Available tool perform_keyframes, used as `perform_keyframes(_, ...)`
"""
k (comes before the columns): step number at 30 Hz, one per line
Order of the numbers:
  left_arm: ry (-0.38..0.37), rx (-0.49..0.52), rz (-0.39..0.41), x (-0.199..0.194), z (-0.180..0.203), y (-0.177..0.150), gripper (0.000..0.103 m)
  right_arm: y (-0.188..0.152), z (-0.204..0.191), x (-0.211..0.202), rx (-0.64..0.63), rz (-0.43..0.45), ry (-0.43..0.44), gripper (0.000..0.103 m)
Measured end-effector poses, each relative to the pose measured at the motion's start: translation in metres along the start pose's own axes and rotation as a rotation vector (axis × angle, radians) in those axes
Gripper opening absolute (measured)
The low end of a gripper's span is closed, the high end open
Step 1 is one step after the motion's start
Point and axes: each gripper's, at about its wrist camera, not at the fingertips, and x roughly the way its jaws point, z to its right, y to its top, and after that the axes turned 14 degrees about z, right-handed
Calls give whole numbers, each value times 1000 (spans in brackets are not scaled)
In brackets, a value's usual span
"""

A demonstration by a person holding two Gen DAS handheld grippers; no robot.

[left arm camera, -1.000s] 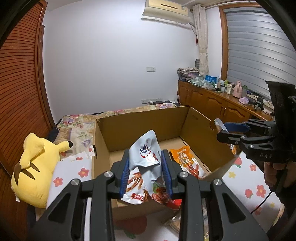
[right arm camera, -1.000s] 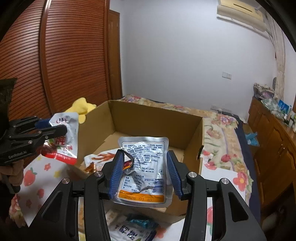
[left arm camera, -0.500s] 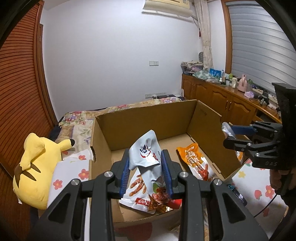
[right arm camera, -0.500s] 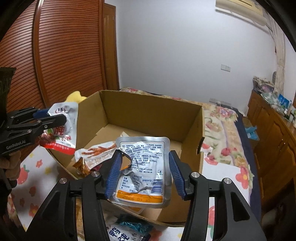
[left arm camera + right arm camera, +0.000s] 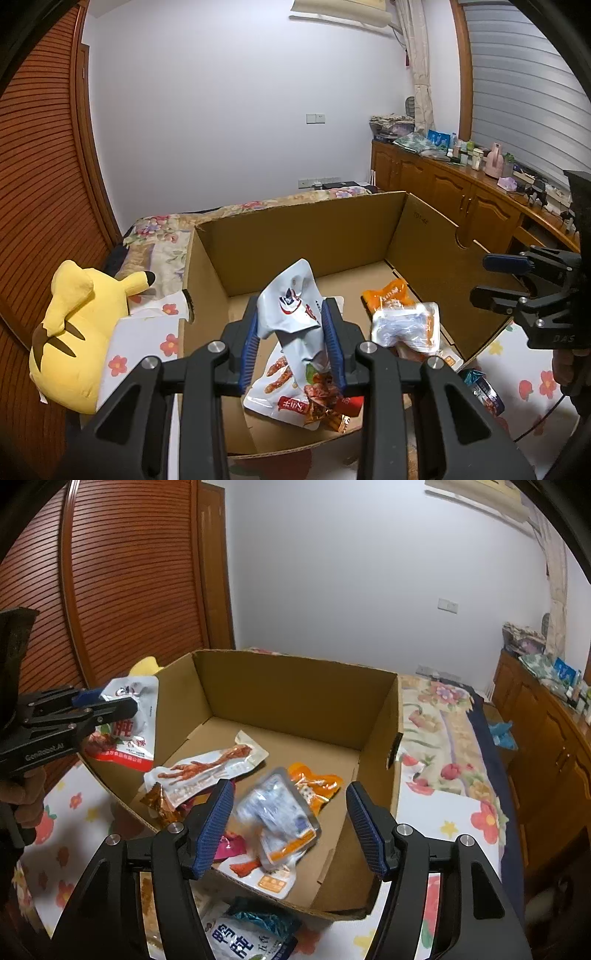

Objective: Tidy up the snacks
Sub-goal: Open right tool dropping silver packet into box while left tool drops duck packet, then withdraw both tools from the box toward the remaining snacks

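An open cardboard box (image 5: 303, 236) (image 5: 295, 686) stands on the bed. My left gripper (image 5: 291, 332) is shut on a white-and-red snack pouch (image 5: 291, 310) and holds it above the box's near edge; it also shows in the right wrist view (image 5: 131, 723). My right gripper (image 5: 290, 827) is open above the box. A silver snack pouch (image 5: 277, 816) (image 5: 406, 325) is blurred in mid-air between its fingers, falling into the box. Several snack packets lie on the box floor, among them a chicken-feet pack (image 5: 210, 768) and an orange pack (image 5: 314, 786).
A yellow plush toy (image 5: 74, 325) lies left of the box. More snack packs (image 5: 243, 934) lie on the floral sheet in front of the box. A wooden cabinet (image 5: 461, 192) with clutter runs along the right wall. A wooden sliding door (image 5: 129, 583) is on the left.
My right gripper opened and let go of the silver pouch, which now drops into the box. Both grippers moved closer over the box. The left gripper still holds its pouch.
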Motion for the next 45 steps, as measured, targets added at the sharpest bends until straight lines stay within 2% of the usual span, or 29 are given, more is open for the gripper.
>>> perform_keyframes(14, -17, -33, -22, 20, 12, 1, 35, -1, -6, -16, -2, 18, 16, 70)
perform_keyframes(21, -25, -32, -19, 16, 18, 4, 36, -1, -9, -22, -13, 19, 18, 71)
perform_keyframes(27, -34, -33, -12, -3, 19, 2, 37, -1, -15, -32, -19, 27, 23, 71)
perform_keyframes(37, -66, -35, 23, -62, 30, -6, 51, -12, -29, -67, -11, 29, 23, 71)
perform_keyframes(45, -87, -30, 7, -90, 41, -31, 53, -30, -42, -96, 3, 22, 7, 71)
